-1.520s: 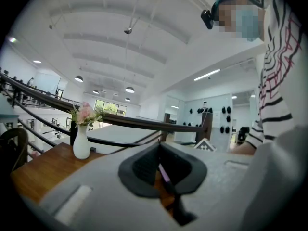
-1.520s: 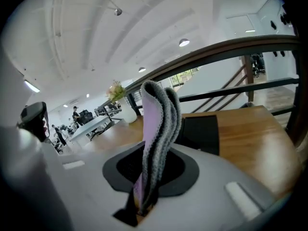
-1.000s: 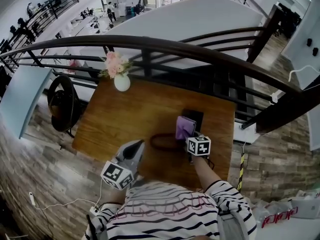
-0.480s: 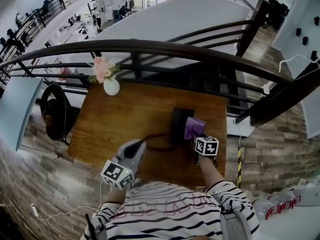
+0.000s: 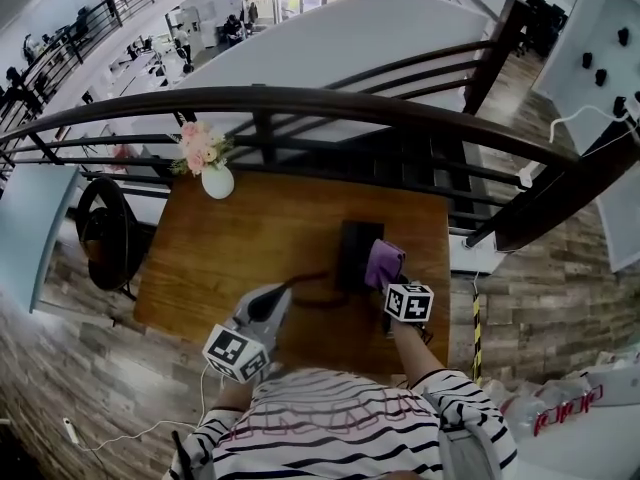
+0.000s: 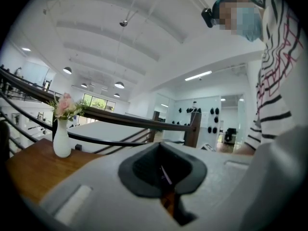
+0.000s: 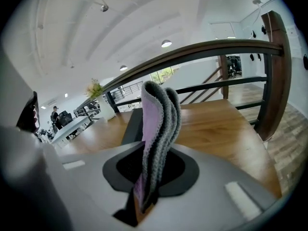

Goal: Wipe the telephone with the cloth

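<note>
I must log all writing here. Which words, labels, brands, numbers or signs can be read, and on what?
Nothing can be read.
Red print on the bag: too blurred to read.
Left tool and right tool: square markers only, no letters.

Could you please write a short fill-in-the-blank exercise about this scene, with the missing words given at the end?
1. The right gripper is shut on a ____ cloth.
2. The left gripper is shut and holds ____.
3. The white vase of pink flowers stands at the far ____ corner of the table.
4. The telephone on the table is ____ in colour.

Missing words: purple; nothing; left; black.
</note>
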